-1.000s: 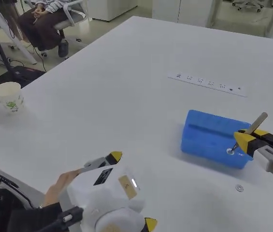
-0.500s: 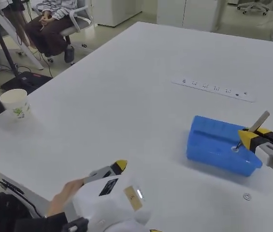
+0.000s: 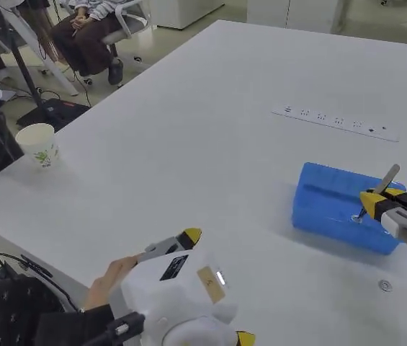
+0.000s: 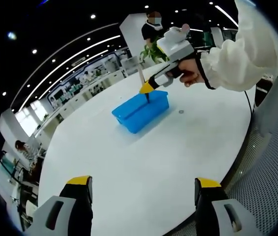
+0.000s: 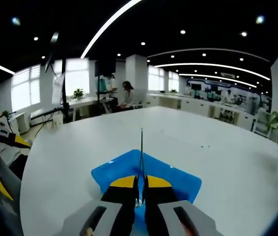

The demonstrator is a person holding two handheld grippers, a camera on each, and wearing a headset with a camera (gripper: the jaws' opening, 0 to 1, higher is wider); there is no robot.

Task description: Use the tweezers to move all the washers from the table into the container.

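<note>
Head view: a white desk [image 3: 189, 144] is seen from above. A blue container [image 3: 325, 205] stands on it at the right. At the right edge, the right gripper [image 3: 373, 204] is held over the container's near right corner. Its yellow-tipped jaws are closed on a pair of tweezers [image 3: 389, 176], whose lower end points down into the container. Whether anything is held at the tweezers' tip cannot be told. One washer [image 3: 385, 285] lies on the desk, in front of the container and apart from it. The left gripper [image 3: 217, 287] is held low at the near edge of the desk, well apart from the container, with a hand [image 3: 109, 277] behind it. A power strip [image 3: 336, 121] lies beyond the container, a paper cup [image 3: 39, 145] stands near the desk's left edge, and a seated person [image 3: 88, 29] is seen past the far left corner.

Left gripper view: the left gripper's two jaws are spread wide, with nothing between them, above bare desk. Farther off, the container is seen with the right gripper above it and the tweezers' tip dipped inside. The washer lies on the desk just to the container's right.

Right gripper view: the right gripper's jaws are pressed nearly together on the tweezers, which run forward as a thin line over the container directly beneath.
</note>
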